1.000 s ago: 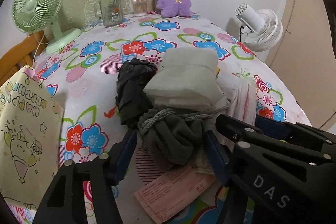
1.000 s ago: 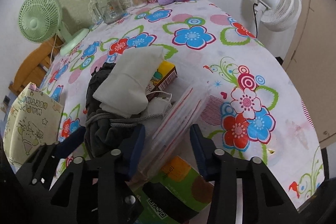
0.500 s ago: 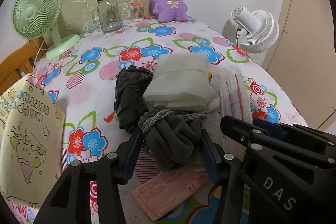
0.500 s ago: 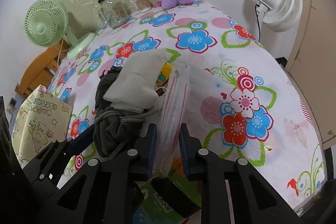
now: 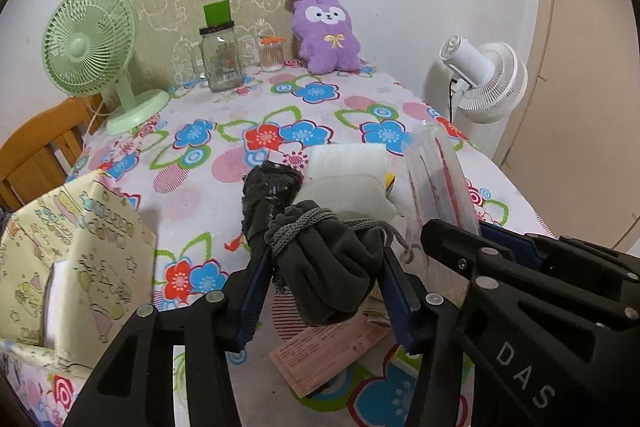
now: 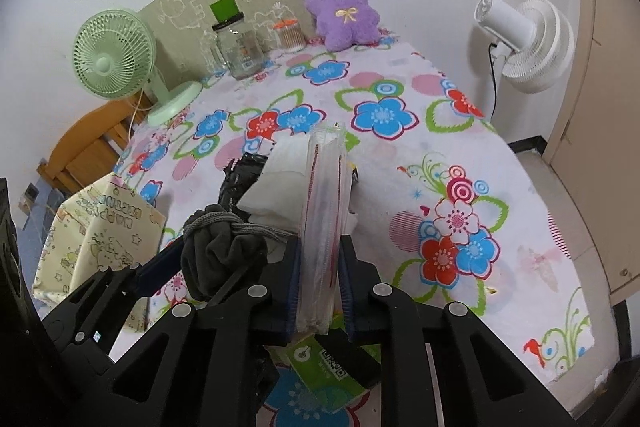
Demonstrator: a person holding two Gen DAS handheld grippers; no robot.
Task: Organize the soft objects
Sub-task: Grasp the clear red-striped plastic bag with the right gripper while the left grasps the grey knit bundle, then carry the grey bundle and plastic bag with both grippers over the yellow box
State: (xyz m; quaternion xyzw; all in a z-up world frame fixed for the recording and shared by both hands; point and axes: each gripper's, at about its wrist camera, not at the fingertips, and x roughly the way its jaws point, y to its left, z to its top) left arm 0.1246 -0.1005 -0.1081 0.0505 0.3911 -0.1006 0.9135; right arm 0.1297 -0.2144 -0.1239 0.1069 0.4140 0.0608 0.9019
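My left gripper [image 5: 326,291] is shut on a dark grey cloth bundle [image 5: 332,267] tied with grey cord and holds it above the floral tablecloth [image 5: 200,187]. My right gripper [image 6: 320,291] is shut on a clear zip bag with red stripes [image 6: 324,211], held upright. The bundle also shows in the right wrist view [image 6: 220,251], left of the bag. Behind them lie a black crumpled cloth [image 5: 268,191] and a white folded cloth [image 5: 348,183]. A purple plush toy [image 5: 326,35] sits at the table's far edge.
A yellow paper gift bag [image 5: 68,259] stands open at the left. A green fan [image 5: 92,51], a glass jar [image 5: 220,59] and a small jar [image 5: 272,55] stand at the back. A white fan [image 5: 484,79] stands off the right edge. A pink slip [image 5: 328,355] and a green box [image 6: 328,367] lie near me.
My left gripper closed on the grey bundle and lifted it. My right gripper closed on the zip bag and raised it upright.
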